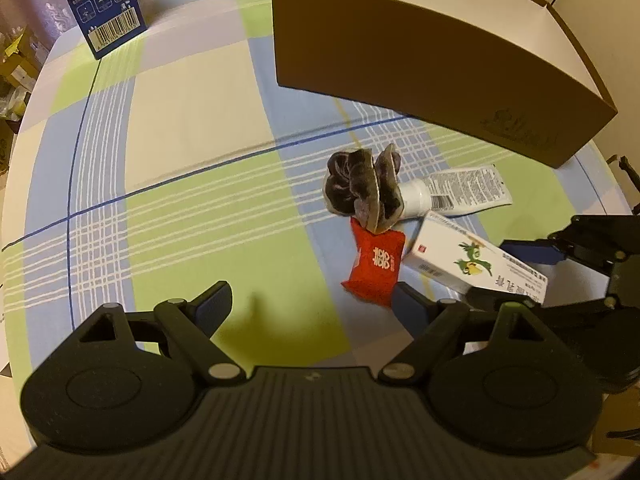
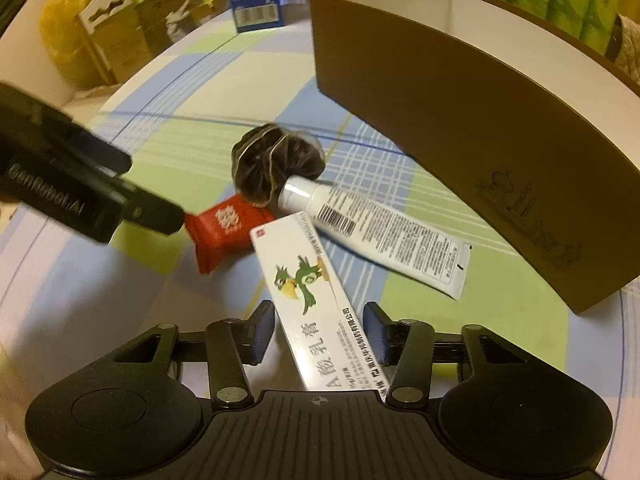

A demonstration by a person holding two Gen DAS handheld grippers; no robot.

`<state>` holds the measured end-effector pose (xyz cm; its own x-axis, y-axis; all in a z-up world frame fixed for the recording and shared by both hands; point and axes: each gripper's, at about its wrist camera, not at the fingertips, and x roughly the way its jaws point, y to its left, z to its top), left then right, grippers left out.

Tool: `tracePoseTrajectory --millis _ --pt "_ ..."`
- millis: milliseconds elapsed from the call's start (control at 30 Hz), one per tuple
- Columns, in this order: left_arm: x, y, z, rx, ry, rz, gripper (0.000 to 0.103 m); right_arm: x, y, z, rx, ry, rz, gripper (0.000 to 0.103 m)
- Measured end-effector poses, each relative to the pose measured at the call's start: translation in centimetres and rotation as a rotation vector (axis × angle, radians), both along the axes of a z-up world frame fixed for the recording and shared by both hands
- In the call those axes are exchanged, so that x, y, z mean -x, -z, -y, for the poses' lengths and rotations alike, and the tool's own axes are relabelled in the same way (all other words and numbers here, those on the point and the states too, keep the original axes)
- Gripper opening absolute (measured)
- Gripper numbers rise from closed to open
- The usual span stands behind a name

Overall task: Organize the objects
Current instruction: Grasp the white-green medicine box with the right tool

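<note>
A white ointment box (image 2: 316, 300) with a green bird print lies between the fingers of my right gripper (image 2: 320, 330), which is shut on its near end. Beyond it are a white tube (image 2: 380, 236), a red packet (image 2: 224, 232) and a bundle of dark tea bags (image 2: 272, 164). My left gripper (image 1: 312, 300) hovers open over the checked cloth, just left of the red packet (image 1: 376, 268), with nothing between its fingers. The tea bags (image 1: 362, 190), tube (image 1: 460, 192), ointment box (image 1: 472, 264) and right gripper (image 1: 516, 276) also show there.
An open brown cardboard box (image 1: 420, 68) with a white inside stands behind the pile at the right. A blue carton (image 1: 104, 4) stands at the far left of the round table. Stacked boxes and bags (image 2: 100, 28) lie beyond the table's edge.
</note>
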<state>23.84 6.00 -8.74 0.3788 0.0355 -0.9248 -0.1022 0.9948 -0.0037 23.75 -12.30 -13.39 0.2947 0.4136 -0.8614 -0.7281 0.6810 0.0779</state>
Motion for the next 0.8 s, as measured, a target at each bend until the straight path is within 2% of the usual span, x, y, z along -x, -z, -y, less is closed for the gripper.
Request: tracePoseTrajectory --millis 200,400,567,667,800 --pt "-0.1 0.2 0.5 0.005 0.025 -0.003 0.084 0.7 -0.4 3.4 0.032 0.069 -0.042 0.040" --pt "-0.3 0.7 1.1 0.009 0.051 -0.002 0.084 0.1 -0.8 8.8 0.058 0.285 -0.060 0.040" --pt "-1.1 1.3 1.8 0.013 0.087 0.009 0.082 -1.0 -1.2 11.0 0.060 0.417 -0.054 0.040" --pt "-2.0 2.0 2.4 0.000 0.133 0.020 0.077 -1.4 -1.2 11.4 0.044 0.465 -0.058 0.040" --pt "-3.0 3.2 3.0 -0.002 0.191 0.009 0.066 -1.5 -1.2 11.3 0.026 0.484 -0.062 0.040"
